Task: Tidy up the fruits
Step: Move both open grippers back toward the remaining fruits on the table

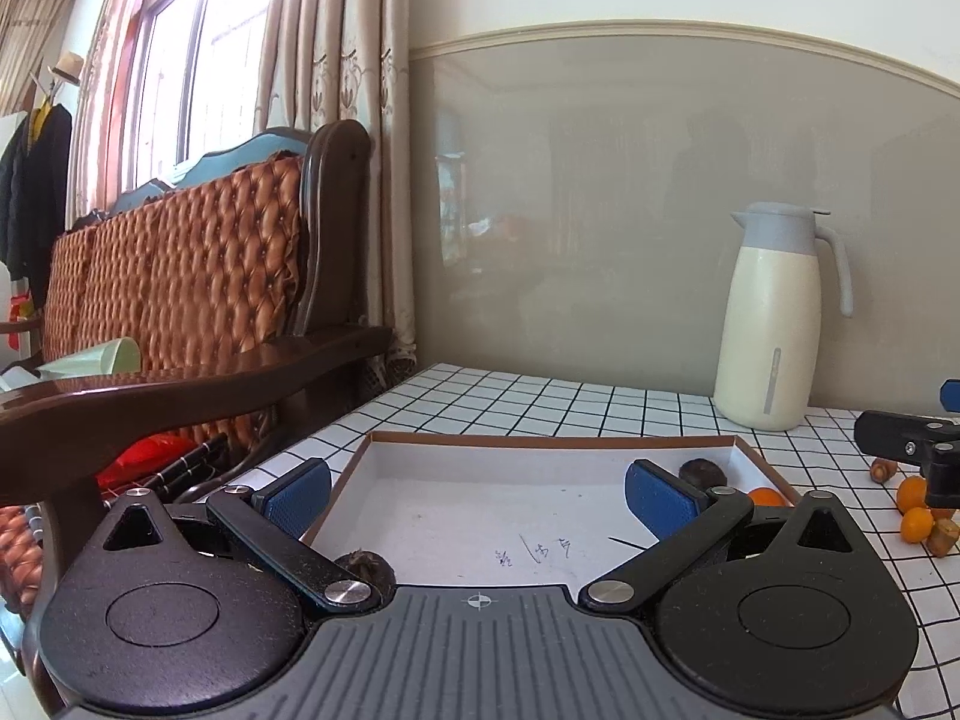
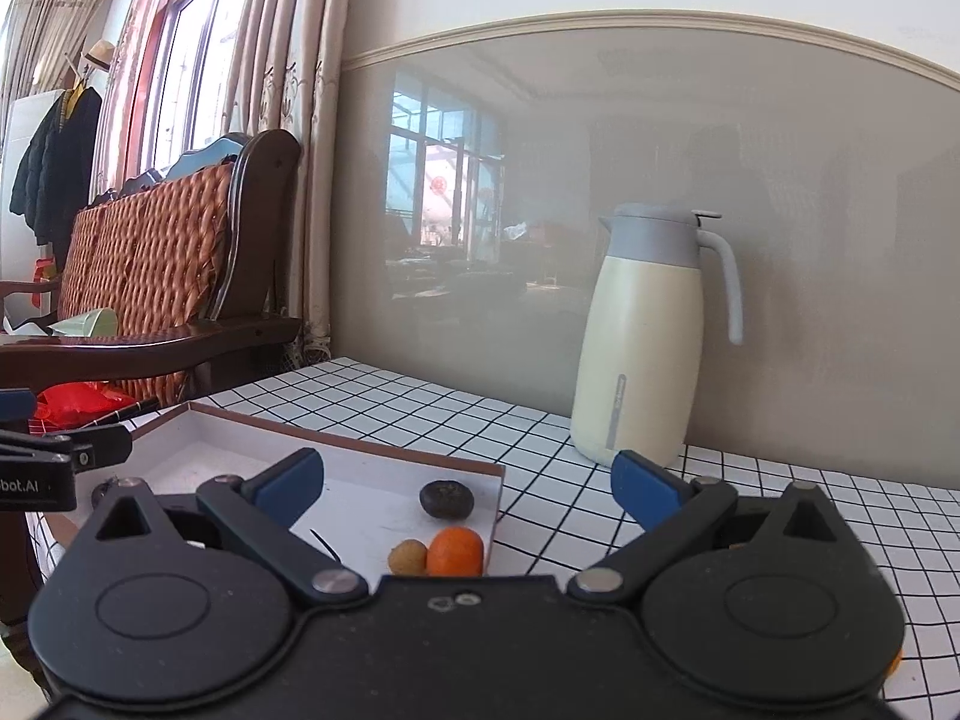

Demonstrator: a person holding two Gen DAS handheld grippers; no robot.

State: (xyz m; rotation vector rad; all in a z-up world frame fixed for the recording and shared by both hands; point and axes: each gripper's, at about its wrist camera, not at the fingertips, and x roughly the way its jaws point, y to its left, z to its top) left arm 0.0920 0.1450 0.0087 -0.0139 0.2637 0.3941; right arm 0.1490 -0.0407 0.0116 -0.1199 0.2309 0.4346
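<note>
In the shallow box (image 2: 360, 450), at its corner nearest the thermos jug (image 2: 642, 336), lie a dark round fruit (image 2: 447, 499), a small orange fruit (image 2: 455, 551) and a yellowish one (image 2: 408, 557) touching it. My right gripper (image 2: 468, 483) hangs just over them, jaws spread wide and empty. My left gripper (image 1: 477, 495) is spread just as wide over the box's bare white floor, holding nothing. A brown, rough fruit (image 1: 366, 564) sits at the box's near edge, half hidden by my left linkage. Outside the box, on the checked cloth (image 1: 600, 402), more small orange fruits (image 1: 915, 510) and brownish ones (image 1: 885, 469) cluster, partly covered by my right tool. Between box and jug the cloth lies open.
</note>
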